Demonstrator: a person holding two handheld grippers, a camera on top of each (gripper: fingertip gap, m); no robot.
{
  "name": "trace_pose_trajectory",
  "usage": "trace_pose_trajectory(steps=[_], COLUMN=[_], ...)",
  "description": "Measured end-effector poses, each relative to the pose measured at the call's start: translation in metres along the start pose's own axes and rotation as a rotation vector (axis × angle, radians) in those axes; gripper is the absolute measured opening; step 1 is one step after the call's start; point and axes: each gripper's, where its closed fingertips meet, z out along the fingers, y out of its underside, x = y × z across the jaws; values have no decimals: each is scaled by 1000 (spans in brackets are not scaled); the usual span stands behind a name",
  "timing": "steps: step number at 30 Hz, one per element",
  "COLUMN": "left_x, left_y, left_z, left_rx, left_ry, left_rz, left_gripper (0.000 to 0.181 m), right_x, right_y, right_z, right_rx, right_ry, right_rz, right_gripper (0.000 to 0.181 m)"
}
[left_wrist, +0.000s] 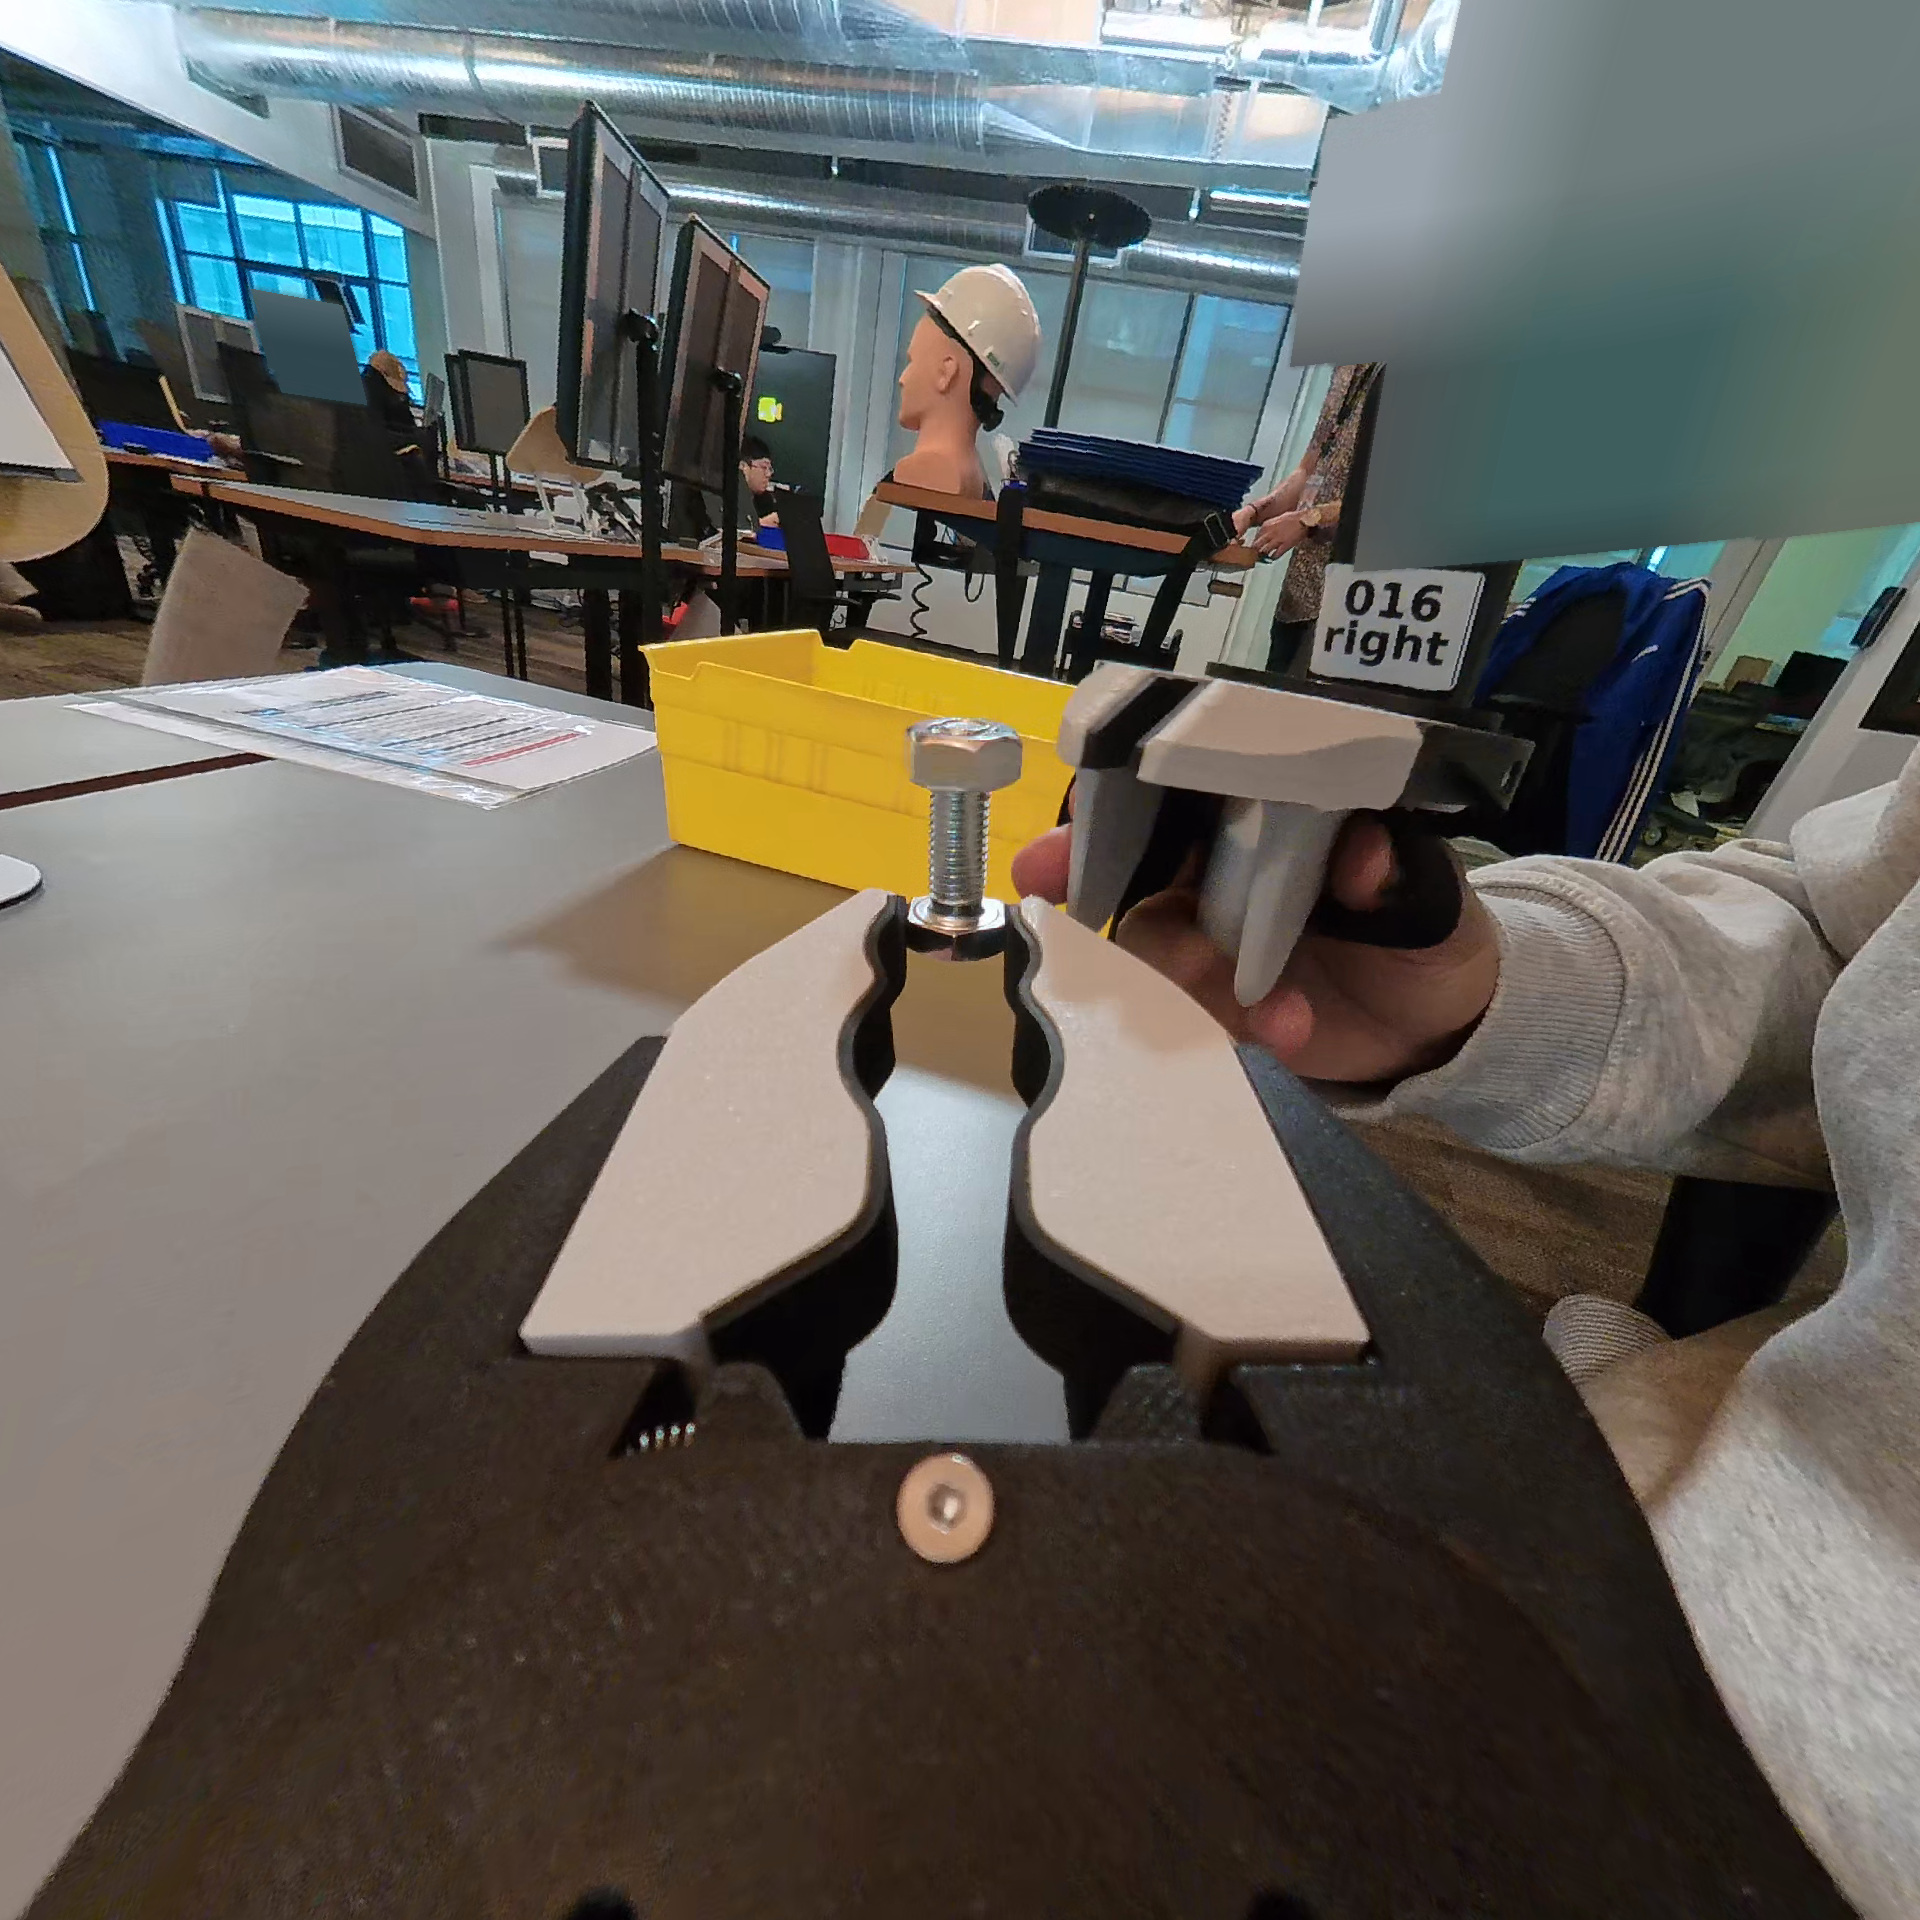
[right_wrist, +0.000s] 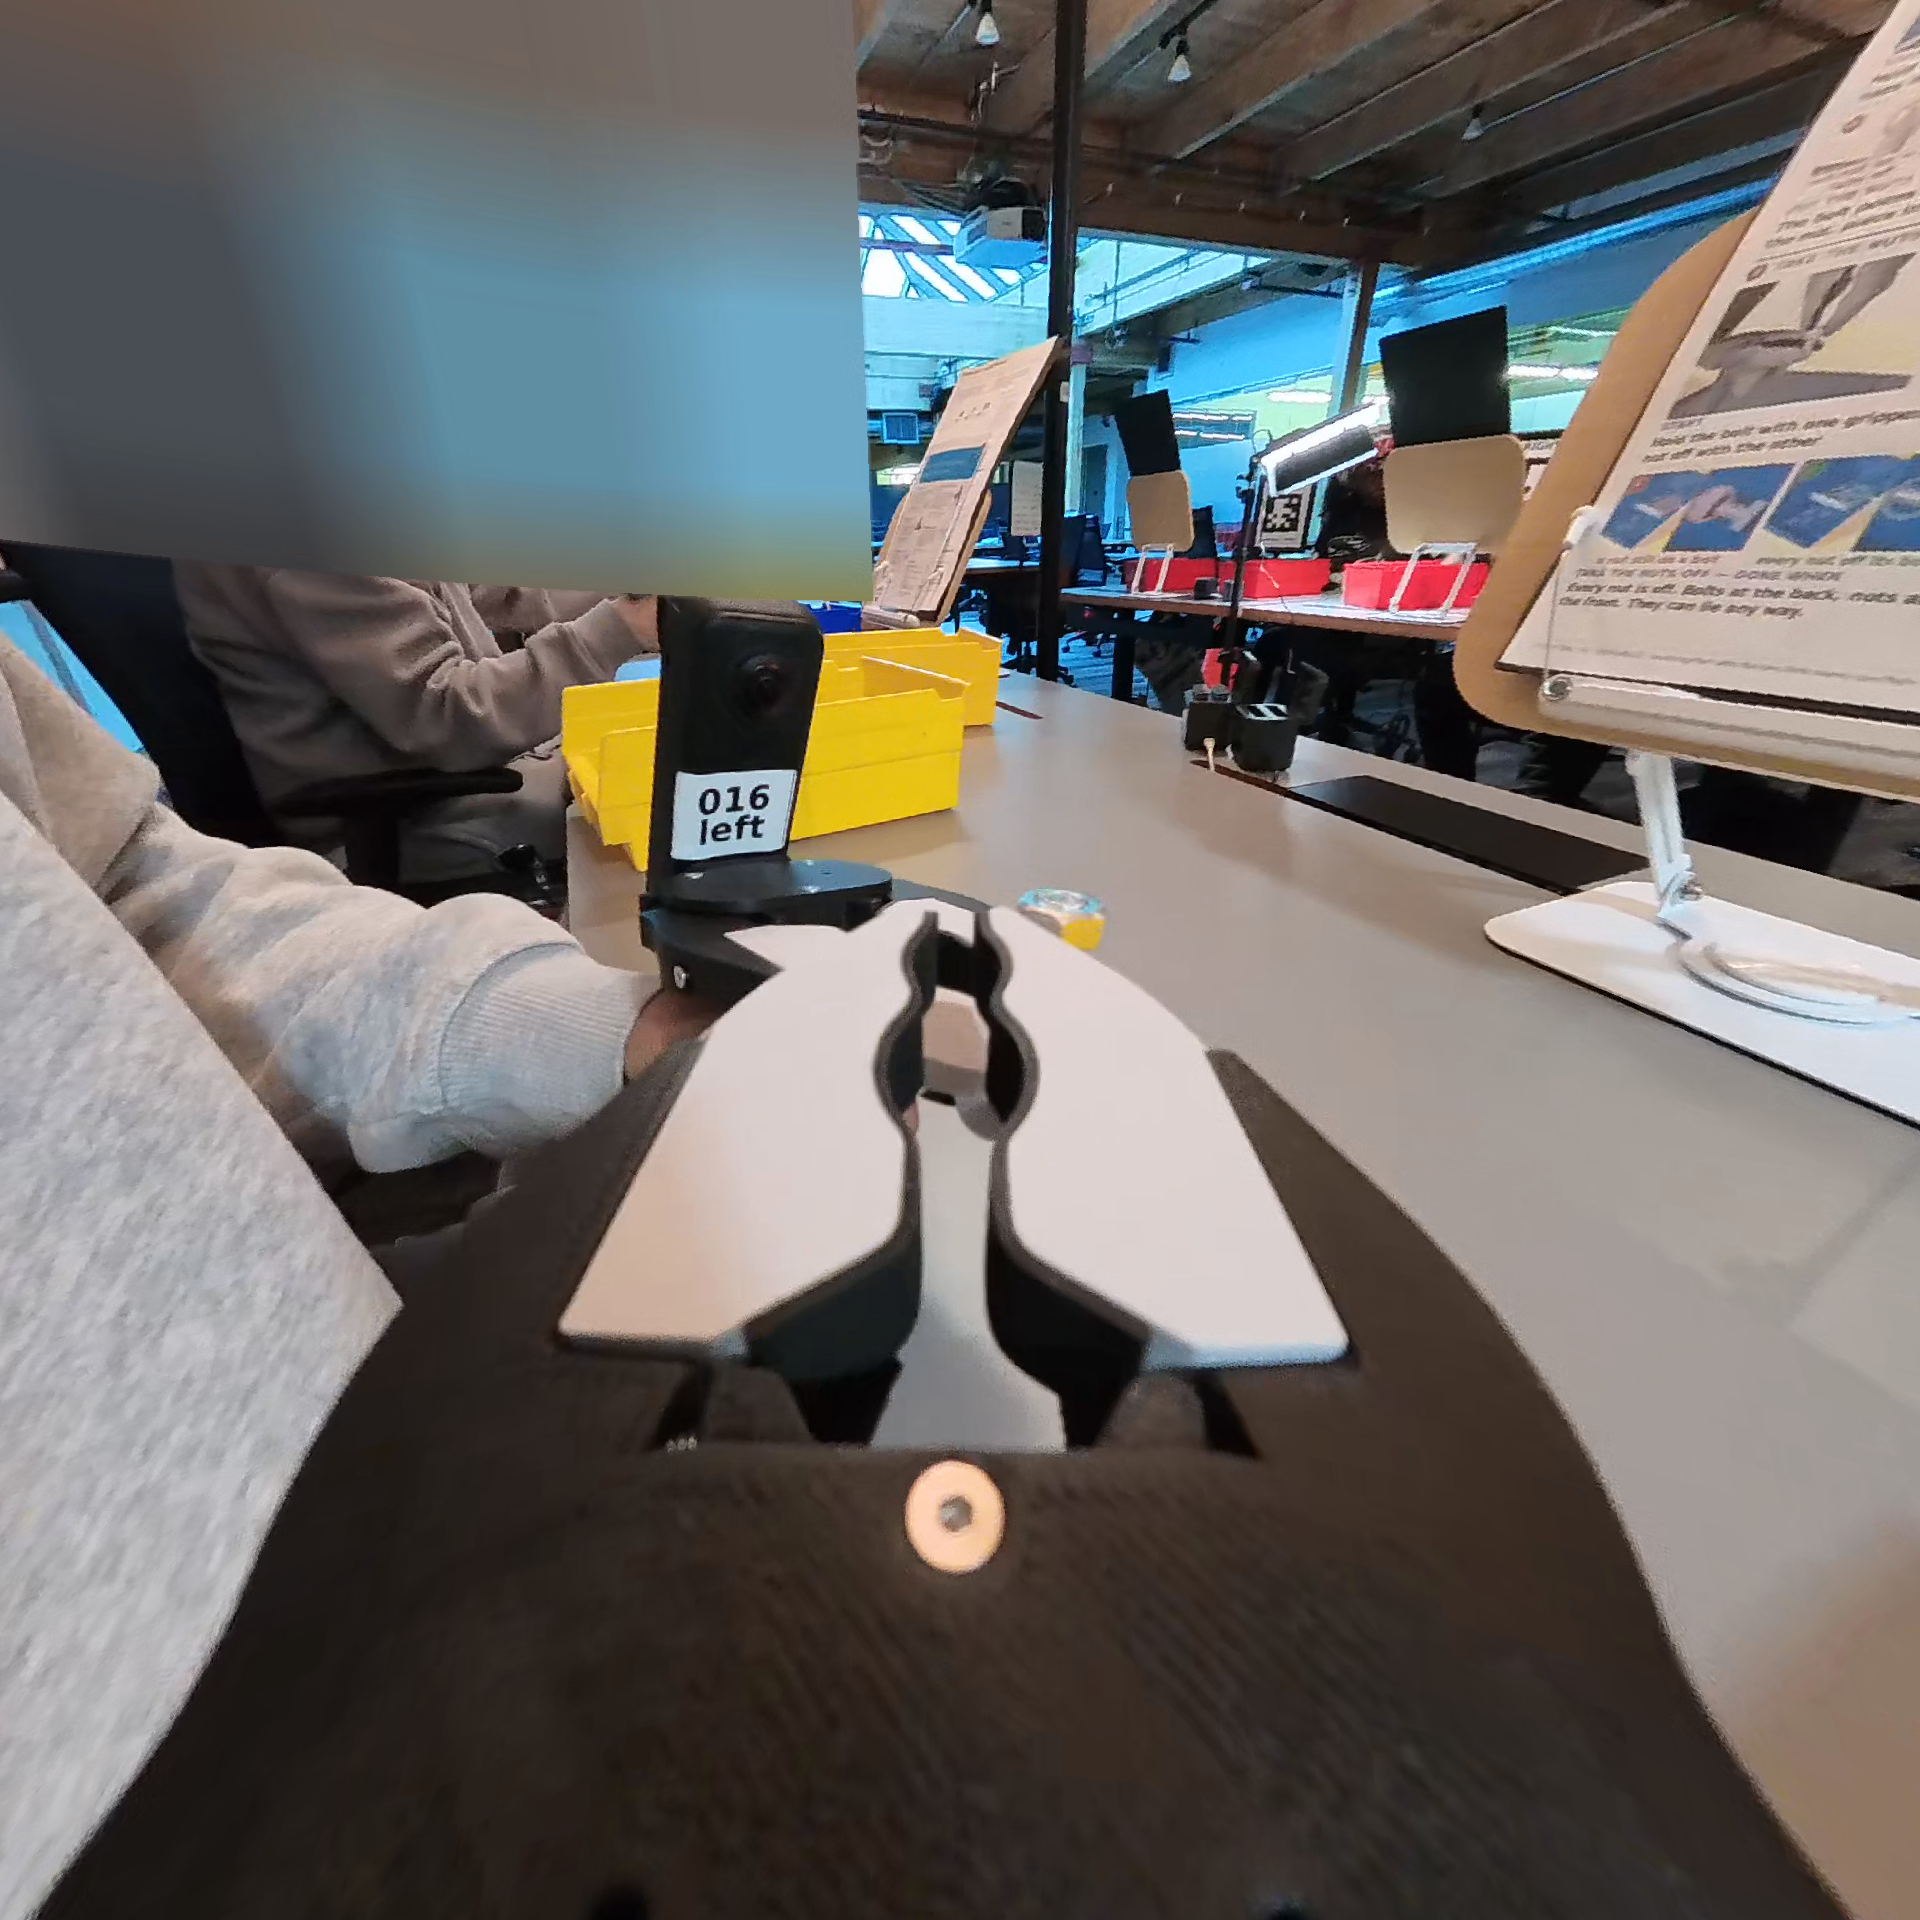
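My left gripper (left_wrist: 954, 927) is shut on a hex nut (left_wrist: 954, 914) threaded on the low end of a silver bolt (left_wrist: 961, 831). The bolt stands upright with its hex head on top, above the grey table (left_wrist: 312, 1039). My right gripper (left_wrist: 1172, 961) hangs just right of the bolt, fingers pointing down, not touching it. In the right wrist view my right gripper (right_wrist: 956, 930) has its jaws nearly together with nothing between them. The left gripper's black body (right_wrist: 748, 925) sits just beyond its tips. The bolt is hidden there.
A yellow bin (left_wrist: 831, 769) stands behind the bolt and also shows in the right wrist view (right_wrist: 831, 748). A laminated sheet (left_wrist: 364, 727) lies far left. A document stand (right_wrist: 1683, 468) on a white base (right_wrist: 1621, 966) stands at right. A small yellow-and-blue round object (right_wrist: 1062, 914) lies on the table.
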Motion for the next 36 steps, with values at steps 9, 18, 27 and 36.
trace_pose_trajectory(steps=[9,18,27,36], left_x=[-1,0,0,0], left_y=[0,0,0,0], left_z=[0,0,0,0], left_rx=[3,0,1,2], left_ry=[-2,0,0,0], left_rz=[-3,-2,-2,-2], left_gripper=[18,18,18,18], right_x=[1,10,4,2], right_y=[1,0,0,6], right_z=[2,4,1,4], right_rx=[6,36,5,-23], right_ry=[6,56,35,21], right_rz=[0,14,-31,-26], right_gripper=[24,51,11,17])
